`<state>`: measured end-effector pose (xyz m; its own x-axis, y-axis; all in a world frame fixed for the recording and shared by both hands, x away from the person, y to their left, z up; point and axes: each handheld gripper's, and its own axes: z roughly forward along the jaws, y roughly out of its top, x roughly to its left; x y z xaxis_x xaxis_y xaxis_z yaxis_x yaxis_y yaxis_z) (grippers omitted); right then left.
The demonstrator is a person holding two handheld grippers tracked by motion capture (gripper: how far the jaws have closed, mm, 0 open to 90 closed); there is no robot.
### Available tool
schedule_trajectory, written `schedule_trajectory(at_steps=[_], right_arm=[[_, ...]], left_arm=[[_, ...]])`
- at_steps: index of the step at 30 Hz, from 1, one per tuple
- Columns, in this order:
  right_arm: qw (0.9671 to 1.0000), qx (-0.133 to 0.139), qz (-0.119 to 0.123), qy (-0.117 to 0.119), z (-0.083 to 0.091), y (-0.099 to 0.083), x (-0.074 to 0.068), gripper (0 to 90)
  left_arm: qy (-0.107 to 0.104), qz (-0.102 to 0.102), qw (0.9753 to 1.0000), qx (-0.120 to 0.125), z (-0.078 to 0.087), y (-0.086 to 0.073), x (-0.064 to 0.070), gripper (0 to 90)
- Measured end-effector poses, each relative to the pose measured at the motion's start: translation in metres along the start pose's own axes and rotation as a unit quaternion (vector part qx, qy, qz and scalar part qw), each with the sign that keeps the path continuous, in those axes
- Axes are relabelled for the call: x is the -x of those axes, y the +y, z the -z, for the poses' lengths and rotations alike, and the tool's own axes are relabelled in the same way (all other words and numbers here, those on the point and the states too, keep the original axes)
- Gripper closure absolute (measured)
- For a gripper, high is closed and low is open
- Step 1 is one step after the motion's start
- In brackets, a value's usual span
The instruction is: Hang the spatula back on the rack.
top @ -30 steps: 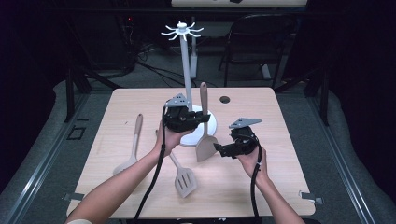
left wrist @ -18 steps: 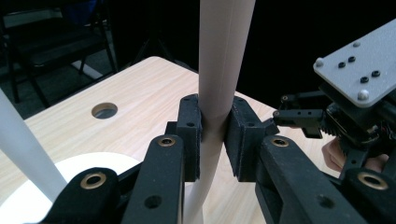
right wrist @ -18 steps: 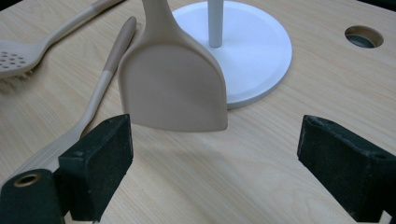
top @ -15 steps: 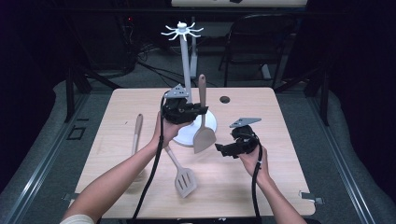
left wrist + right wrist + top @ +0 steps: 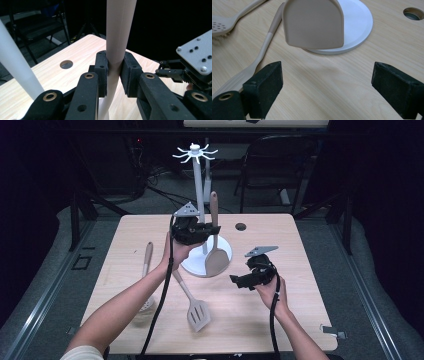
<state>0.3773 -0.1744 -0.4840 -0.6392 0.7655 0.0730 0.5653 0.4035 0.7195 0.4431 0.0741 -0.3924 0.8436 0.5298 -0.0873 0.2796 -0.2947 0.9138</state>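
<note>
Now the left tool (image 5: 206, 227) holds the beige solid-bladed plastic spatula (image 5: 214, 242) higher than it did a second ago; its jaws are clamped on the handle (image 5: 117, 45), and the blade that hung low over the white round base (image 5: 192, 265) of the stand now hangs clear above it, handle upright, just beside the white pole (image 5: 199, 205) at its 3 o'clock; the lift suggests the spatula is being carried up toward the spoked white hook ring (image 5: 195, 154) at the pole's top, which lies well above the handle's end, so the hanging is not yet done; the right tool (image 5: 239, 281) hovers over the pale wooden counter (image 5: 300, 285) at about 4 o'clock from the base, jaws spread wide and holding nothing, the blade (image 5: 313, 23) hanging ahead of them; a beige slotted turner (image 5: 192, 302) lies at 6 o'clock from the base, a beige perforated spoon (image 5: 147, 275) at 8 o'clock; both wait on the counter.
</note>
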Motion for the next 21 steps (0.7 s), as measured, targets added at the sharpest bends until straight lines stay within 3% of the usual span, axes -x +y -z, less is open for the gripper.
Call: schedule_trajectory(at_steps=[21], right_arm=[[0.9998,-0.006,0.005,-0.016,0.0,0.001,0.001,9.0]], left_arm=[[0.019,-0.017,0.9996,0.009,0.002,0.023,-0.011,77.1]])
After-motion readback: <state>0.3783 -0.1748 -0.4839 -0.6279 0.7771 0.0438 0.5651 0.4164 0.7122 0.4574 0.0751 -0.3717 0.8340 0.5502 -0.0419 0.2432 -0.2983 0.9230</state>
